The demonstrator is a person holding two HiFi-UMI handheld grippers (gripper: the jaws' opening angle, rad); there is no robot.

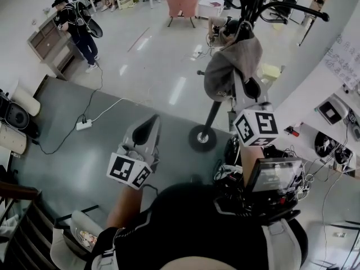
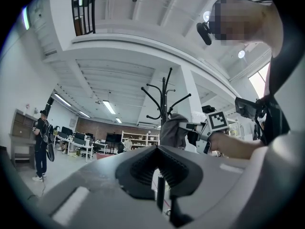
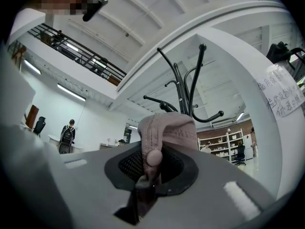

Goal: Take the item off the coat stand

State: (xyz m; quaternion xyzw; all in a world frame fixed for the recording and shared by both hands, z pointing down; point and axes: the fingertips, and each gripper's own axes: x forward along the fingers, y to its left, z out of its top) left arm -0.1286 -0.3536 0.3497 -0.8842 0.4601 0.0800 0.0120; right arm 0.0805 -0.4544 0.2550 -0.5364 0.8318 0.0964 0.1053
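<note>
While in right tongs [image 3: 147,168], grey cap [image 3: 172,130].

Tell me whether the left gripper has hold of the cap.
No, the left gripper has nothing between its closed jaws, while the cap is pinched in the right gripper.

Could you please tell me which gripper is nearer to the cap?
Right. The right gripper is on the cap, jaws pinching its fabric; the left gripper hangs apart, off to its left, empty.
</note>
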